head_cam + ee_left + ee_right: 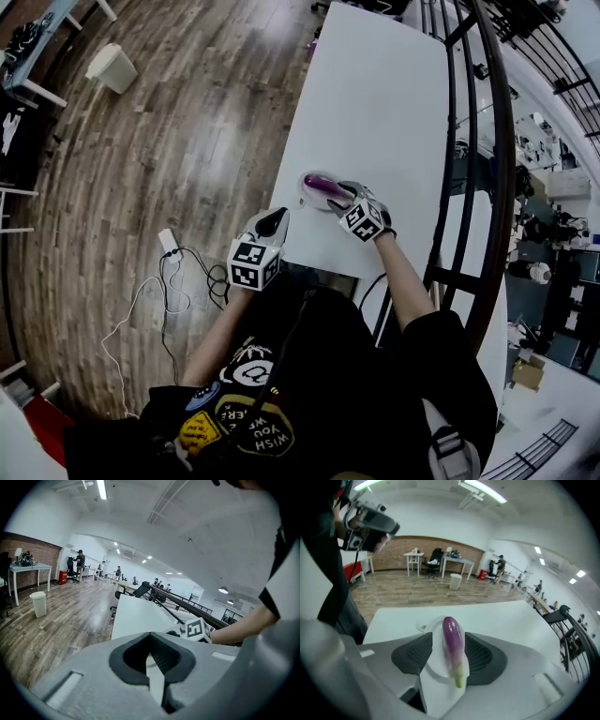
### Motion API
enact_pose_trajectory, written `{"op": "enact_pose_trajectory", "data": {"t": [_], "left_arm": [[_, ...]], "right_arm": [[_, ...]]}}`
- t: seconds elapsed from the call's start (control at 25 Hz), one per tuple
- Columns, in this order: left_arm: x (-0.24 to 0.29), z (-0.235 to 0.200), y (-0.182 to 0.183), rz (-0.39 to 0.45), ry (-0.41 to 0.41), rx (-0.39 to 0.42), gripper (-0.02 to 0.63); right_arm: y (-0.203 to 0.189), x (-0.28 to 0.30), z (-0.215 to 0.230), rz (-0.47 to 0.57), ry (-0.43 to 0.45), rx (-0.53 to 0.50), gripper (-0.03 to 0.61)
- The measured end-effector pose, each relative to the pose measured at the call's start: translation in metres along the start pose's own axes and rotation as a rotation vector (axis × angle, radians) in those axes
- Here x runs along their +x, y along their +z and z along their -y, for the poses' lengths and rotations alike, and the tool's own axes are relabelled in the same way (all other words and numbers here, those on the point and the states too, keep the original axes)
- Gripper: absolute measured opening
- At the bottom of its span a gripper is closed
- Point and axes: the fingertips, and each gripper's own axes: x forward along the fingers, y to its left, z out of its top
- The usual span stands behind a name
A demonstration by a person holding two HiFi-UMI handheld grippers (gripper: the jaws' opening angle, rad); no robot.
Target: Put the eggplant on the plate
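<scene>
**Eggplant point(452, 641) over plate point(434, 666), near edge of bench point(497, 620)**
Right gripper point(449, 638) jaws apart around it, left gripper point(150, 641) together; a brush on withdrawal could roll it off.

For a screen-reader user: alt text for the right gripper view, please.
A purple eggplant lies on a white plate, between the open jaws of the right hand-held gripper. The plate sits on a white table; a wooden floor lies beyond.
</scene>
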Motion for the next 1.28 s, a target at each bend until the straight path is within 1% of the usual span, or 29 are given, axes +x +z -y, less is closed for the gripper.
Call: {"op": "enact_pose_trajectory", "data": {"t": [0.08,0.12,0.24,0.28,0.32,0.36,0.4,0.44,0.56,0.64,0.76,0.92,1.12,1.28], "left_arm": [[0.000,0.009,0.006,0.015,-0.013,0.008,0.005],[-0.001,0.013,0.009,0.023,-0.018,0.019,0.005],[-0.003,0.024,0.018,0.049,-0.019,0.052,0.005],[-0.005,0.027,0.021,0.058,-0.019,0.056,0.005],[-0.007,0.031,0.023,0.066,-0.021,0.059,0.005],[-0.008,0.035,0.022,0.072,-0.024,0.064,0.005],[-0.009,0.041,0.021,0.074,-0.030,0.071,0.005],[-0.009,0.048,0.020,0.075,-0.039,0.078,0.005],[-0.009,0.076,0.021,0.074,-0.073,0.119,0.005],[-0.010,0.093,0.023,0.076,-0.091,0.155,0.005],[-0.010,0.107,0.024,0.082,-0.109,0.184,0.005],[-0.012,0.113,0.023,0.093,-0.109,0.199,0.005],[-0.015,0.109,0.027,0.100,-0.091,0.190,0.005],[-0.014,0.104,0.030,0.108,-0.080,0.178,0.005]], "right_arm": [[0.012,-0.039,-0.003,0.118,-0.104,0.134,0.197],[0.016,-0.059,-0.005,0.175,-0.161,0.214,0.168],[0.021,-0.125,-0.011,0.335,-0.332,0.503,0.052],[0.021,-0.146,-0.014,0.387,-0.375,0.605,0.002],[0.022,-0.164,-0.019,0.438,-0.403,0.696,0.002],[0.022,-0.180,-0.026,0.485,-0.419,0.766,0.002],[0.022,-0.192,-0.035,0.522,-0.427,0.811,0.002],[0.022,-0.203,-0.043,0.547,-0.432,0.833,0.002],[0.021,-0.228,-0.055,0.580,-0.448,0.823,0.002],[0.021,-0.243,-0.054,0.601,-0.464,0.837,0.002],[0.023,-0.254,-0.049,0.631,-0.484,0.844,0.002],[0.031,-0.257,-0.053,0.654,-0.470,0.814,0.002],[0.030,-0.255,-0.055,0.646,-0.455,0.801,0.002],[0.038,-0.255,-0.049,0.655,-0.445,0.786,0.002]]}}
